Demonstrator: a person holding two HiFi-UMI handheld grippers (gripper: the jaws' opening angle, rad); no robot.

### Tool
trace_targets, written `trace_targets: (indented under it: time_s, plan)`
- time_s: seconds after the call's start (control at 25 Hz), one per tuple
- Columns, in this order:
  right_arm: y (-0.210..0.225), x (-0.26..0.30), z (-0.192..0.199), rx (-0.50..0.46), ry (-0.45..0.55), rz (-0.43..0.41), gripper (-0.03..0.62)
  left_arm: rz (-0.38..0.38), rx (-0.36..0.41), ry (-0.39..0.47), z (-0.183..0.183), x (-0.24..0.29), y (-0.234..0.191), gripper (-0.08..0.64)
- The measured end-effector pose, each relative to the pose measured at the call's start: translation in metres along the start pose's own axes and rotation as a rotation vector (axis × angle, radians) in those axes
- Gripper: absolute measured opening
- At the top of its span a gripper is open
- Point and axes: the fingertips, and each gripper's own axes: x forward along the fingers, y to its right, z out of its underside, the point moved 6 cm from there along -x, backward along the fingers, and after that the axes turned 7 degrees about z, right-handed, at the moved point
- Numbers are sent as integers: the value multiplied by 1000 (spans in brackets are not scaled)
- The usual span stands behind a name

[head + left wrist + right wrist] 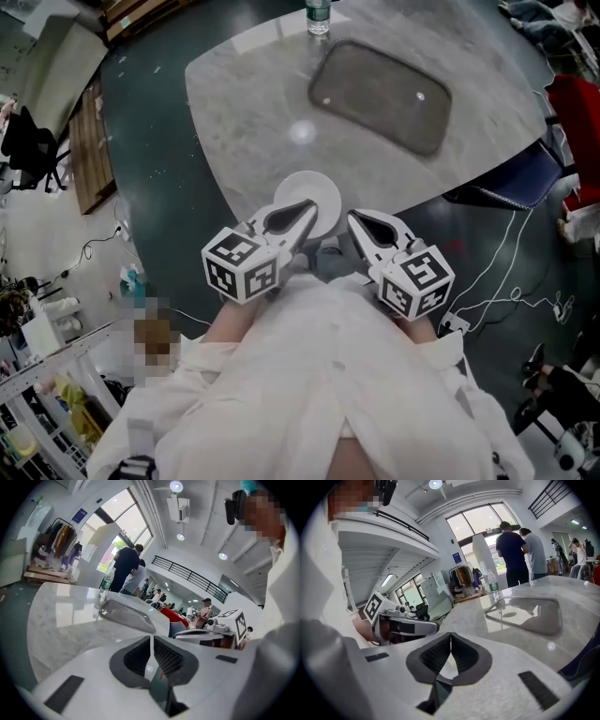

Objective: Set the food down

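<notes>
A round white plate lies at the near edge of the marble table. What shows of it is bare, and I see no food in any view. My left gripper reaches over the plate's near part, with its jaws closed to a thin slit and nothing visible between them. My right gripper hovers just right of the plate, shut and empty. Each gripper shows at the side of the other's view: the right gripper and the left gripper. Neither gripper view shows the plate.
A grey rectangular tray lies empty on the far half of the table, and a water bottle stands behind it. A blue chair is tucked in at the right edge, with cables on the floor. Two people stand beyond the table.
</notes>
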Motion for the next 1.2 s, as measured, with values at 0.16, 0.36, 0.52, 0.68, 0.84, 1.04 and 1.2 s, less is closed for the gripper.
trace_targets:
  time_s: [0.16, 0.36, 0.52, 0.68, 0.84, 1.04, 1.2]
  plan:
    - [15, 8, 3, 6, -24, -39, 3, -48, 5, -1, 2, 5, -4, 34]
    - [16, 16, 15, 10, -67, -80, 3, -106, -35, 10, 13, -3, -13, 34]
    - [15, 21, 18, 30, -83, -78, 3, -129, -67, -1, 21, -13, -18, 34]
    - [11, 25, 20, 40, -107, -70, 3, -146, -78, -28, 22, -21, -27, 32]
    - [5, 30, 25, 57, -127, -58, 3, -147, -110, -54, 25, -27, -37, 32]
    - [5, 37, 35, 76, -160, -43, 3, -170, -138, -92, 31, -30, -50, 34]
    - [7, 40, 42, 95, -184, -38, 3, -187, -173, -109, 39, -31, -58, 34]
